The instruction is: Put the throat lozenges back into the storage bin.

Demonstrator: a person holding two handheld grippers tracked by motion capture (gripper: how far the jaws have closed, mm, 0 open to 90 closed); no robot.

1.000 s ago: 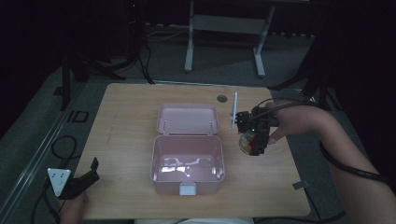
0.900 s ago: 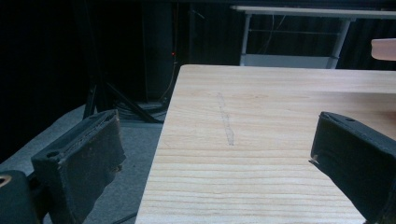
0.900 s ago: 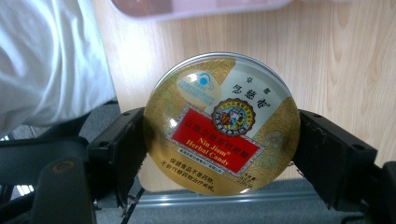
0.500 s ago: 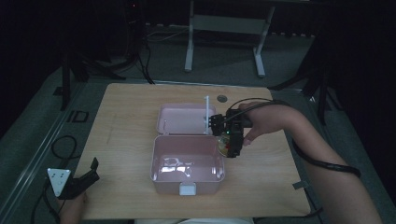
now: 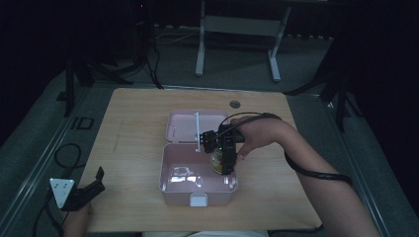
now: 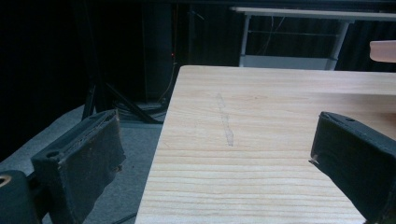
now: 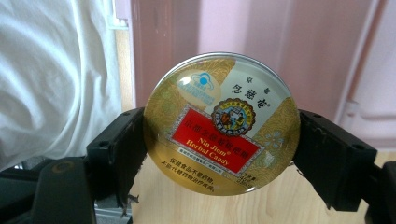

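Candy tin (image 7: 222,123), round, gold with a red label reading "Nin Jiom Herbal Candy", clamped edge to edge between both black jaws of right gripper (image 7: 222,140). Seen from high view as small gold disc (image 5: 218,160) held over right side of pink box (image 5: 170,183), at or just inside its rim; contact with box floor cannot be told from this angle. Right gripper (image 5: 225,165) pointed down and toward the person, right hand (image 5: 259,133) behind it, black cable looping back along forearm.

Pink box sits open mid-table, lid (image 5: 183,126) folded flat beyond it, white latch (image 5: 198,199) on near wall. Pale glare on box floor; contents, if any, too dim to make out. Pink box wall (image 7: 327,46) also behind tin in right gripper view, white cloth (image 7: 51,70) to the left.

Left gripper (image 5: 91,187) low at near left corner of wooden table (image 5: 133,128), grey three-cornered plate (image 5: 61,190) on top, well apart from box. Jaws wide apart, nothing between them: bare table (image 6: 261,140) and grey floor (image 6: 126,154) visible between the two pads (image 6: 88,158).

Small round hole (image 5: 234,104) near far edge of table.
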